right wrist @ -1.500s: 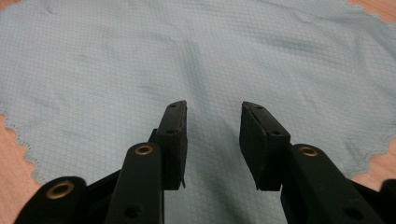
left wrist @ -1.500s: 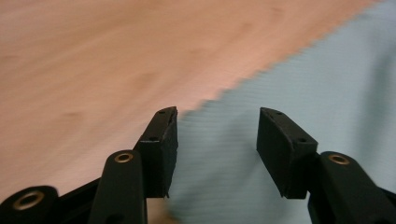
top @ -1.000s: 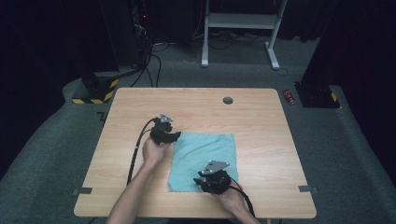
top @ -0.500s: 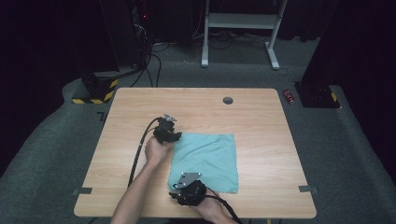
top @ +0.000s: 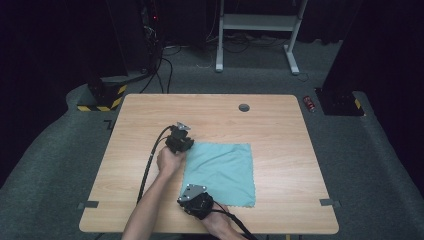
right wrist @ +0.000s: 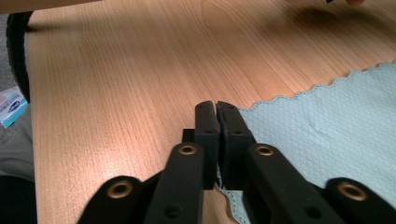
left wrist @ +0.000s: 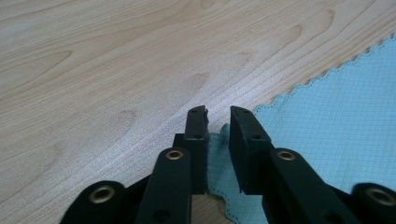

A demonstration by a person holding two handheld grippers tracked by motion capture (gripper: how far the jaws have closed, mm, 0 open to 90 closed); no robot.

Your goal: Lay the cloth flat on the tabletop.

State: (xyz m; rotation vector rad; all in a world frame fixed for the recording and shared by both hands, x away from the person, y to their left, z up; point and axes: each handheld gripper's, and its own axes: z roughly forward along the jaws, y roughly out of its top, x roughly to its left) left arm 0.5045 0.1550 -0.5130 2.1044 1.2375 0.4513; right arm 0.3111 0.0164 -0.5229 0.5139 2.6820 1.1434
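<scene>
From the high view we see the teal cloth point(top: 220, 172) flat on the tabletop point(top: 280, 125); the right gripper point(top: 196, 200) has moved to its near left corner, while the left gripper point(top: 179, 142) is at the far left corner. In the left gripper view the jaws have just been closing around the cloth corner point(left wrist: 219, 140), a small gap remaining. In the right gripper view the jaws are clamped together on the cloth edge point(right wrist: 223, 163), so we judge a fold can begin.

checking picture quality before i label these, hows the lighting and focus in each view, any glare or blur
High view: the table is evenly lit against dark surroundings, slightly soft. Left gripper view: pale glare on the wood, the cloth weave sharp, the near jaws soft. Right gripper view: warmer light, a bright sheen at lower left, a blurred shadow at the top.
</scene>
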